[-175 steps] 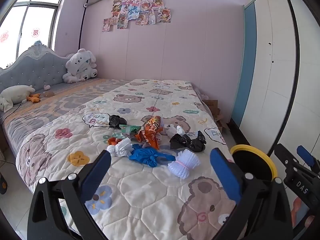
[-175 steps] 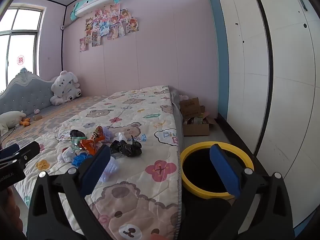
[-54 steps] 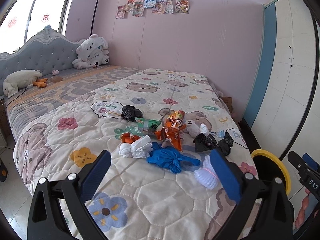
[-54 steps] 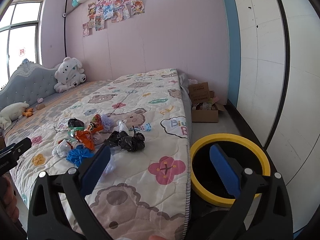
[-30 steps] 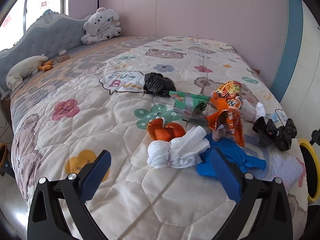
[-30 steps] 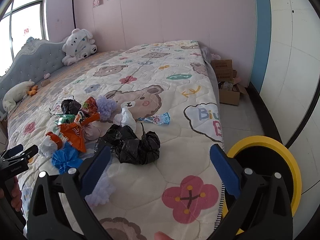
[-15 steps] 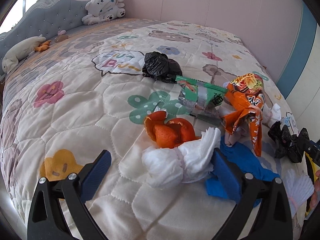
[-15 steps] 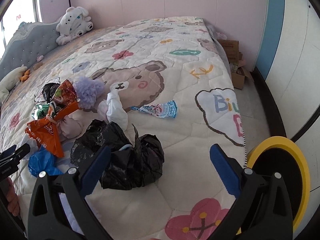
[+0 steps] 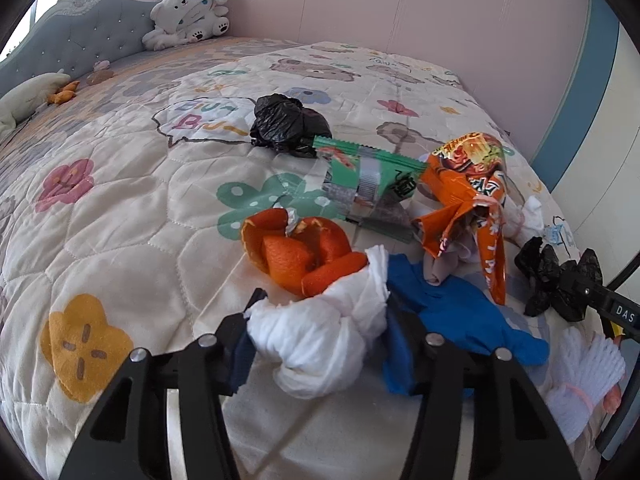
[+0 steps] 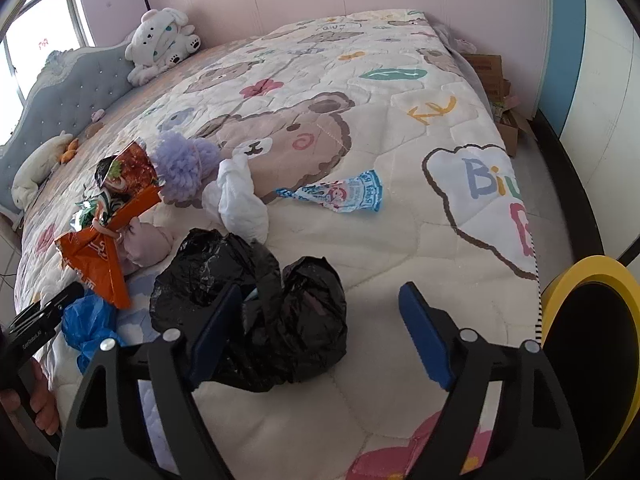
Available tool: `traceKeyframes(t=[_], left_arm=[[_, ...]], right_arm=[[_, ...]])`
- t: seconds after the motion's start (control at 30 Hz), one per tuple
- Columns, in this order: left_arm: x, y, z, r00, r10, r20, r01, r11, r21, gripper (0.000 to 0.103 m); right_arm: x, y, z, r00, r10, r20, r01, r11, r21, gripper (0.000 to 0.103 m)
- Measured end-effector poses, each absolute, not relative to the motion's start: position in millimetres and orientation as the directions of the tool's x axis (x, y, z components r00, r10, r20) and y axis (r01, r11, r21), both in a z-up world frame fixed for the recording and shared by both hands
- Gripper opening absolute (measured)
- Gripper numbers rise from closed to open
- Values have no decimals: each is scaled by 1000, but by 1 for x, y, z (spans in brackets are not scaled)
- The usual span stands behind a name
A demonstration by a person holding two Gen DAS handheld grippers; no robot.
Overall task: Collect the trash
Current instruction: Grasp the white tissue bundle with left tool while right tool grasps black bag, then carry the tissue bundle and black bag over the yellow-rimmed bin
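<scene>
Left gripper [image 9: 320,344] jaws closing onto the white wad [image 9: 320,344]; right gripper [image 10: 320,332] jaws closing, apart, astride the black bag [image 10: 256,312].

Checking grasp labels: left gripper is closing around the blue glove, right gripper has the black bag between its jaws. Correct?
Not quite. The left wrist view shows the left gripper closing around the knotted white wad; the blue glove lies beside it to the right. The rest stands: the black bag sits between the right gripper's jaws, which have just been closing.
</scene>
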State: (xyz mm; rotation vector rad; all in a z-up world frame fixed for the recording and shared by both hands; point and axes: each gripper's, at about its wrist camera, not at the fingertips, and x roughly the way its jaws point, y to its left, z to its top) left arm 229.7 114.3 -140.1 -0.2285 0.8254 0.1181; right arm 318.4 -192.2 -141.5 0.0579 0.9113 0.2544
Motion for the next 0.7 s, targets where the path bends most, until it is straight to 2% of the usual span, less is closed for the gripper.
traceKeyframes(t=[0.1,0.2,0.4,0.7], left_arm=[[227,117,-140,684,-9,-730,-193,962,-192,48],[221,121,-138,698,-30,-716,-194,954,-229,44],[210,123,-129,722,-53,-689,-174,951,-255,41],[180,126,-104,768,-51,-638,-154,953,-262,41]], right_arm=[[315,-188,-141,584,259,-769,-219,963,158,49],[311,-185,-138,590,277,-759,-243,957,160,37],[308,-190,-134,594,311,-742,-249,948,197,30],[296,-209,-114,647,343,-681,-235,939,250,27]])
